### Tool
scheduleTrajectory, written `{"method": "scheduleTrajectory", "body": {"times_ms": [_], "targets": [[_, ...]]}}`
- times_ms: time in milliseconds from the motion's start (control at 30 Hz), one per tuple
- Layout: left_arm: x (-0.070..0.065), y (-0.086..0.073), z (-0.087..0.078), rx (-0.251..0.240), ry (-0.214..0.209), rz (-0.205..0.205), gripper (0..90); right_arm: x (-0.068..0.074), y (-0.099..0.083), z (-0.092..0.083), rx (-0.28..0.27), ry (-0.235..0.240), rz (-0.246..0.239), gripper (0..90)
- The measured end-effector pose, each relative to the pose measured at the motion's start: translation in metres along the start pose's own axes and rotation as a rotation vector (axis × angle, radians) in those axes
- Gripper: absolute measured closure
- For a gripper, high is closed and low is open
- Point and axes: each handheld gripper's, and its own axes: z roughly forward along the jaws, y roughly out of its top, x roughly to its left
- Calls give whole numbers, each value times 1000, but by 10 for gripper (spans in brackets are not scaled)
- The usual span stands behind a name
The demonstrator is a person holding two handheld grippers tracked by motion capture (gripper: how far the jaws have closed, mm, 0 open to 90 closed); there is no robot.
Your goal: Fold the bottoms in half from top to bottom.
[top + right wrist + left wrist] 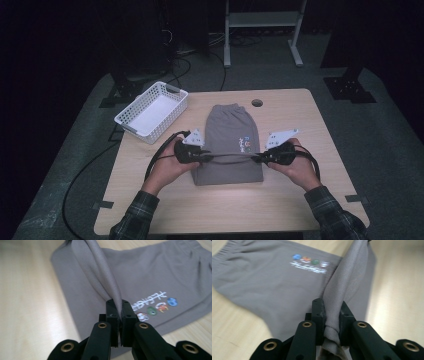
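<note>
The grey shorts (pixel 155 277) carry a white line of lettering under four small coloured emblems (pixel 156 307); the characters are too blurred to read.

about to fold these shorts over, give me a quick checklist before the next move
1. Left gripper clamped on shorts hem: ok.
2. Right gripper clamped on hem: ok.
3. Hem lifted and stretched taut between the grippers: ok.
4. Waistband end lying flat on table: ok.
5. Path toward waistband free; basket stands apart at the left: ok.
6. Both layers of the hem caught: cannot tell.
</note>
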Motion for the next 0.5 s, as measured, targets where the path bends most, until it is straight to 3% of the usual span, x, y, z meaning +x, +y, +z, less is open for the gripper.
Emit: {"method": "scheduleTrajectory", "body": {"times_ms": [200, 367, 500], "targets": [[22, -5, 22, 26, 25, -31, 778, -23, -8, 26, 24, -36, 67, 866], [33, -16, 39, 27, 49, -83, 795, -31, -11, 42, 47, -77, 86, 866], [36, -24, 53, 56, 61, -99, 796, -34, -14, 55, 87, -106, 86, 866]]}}
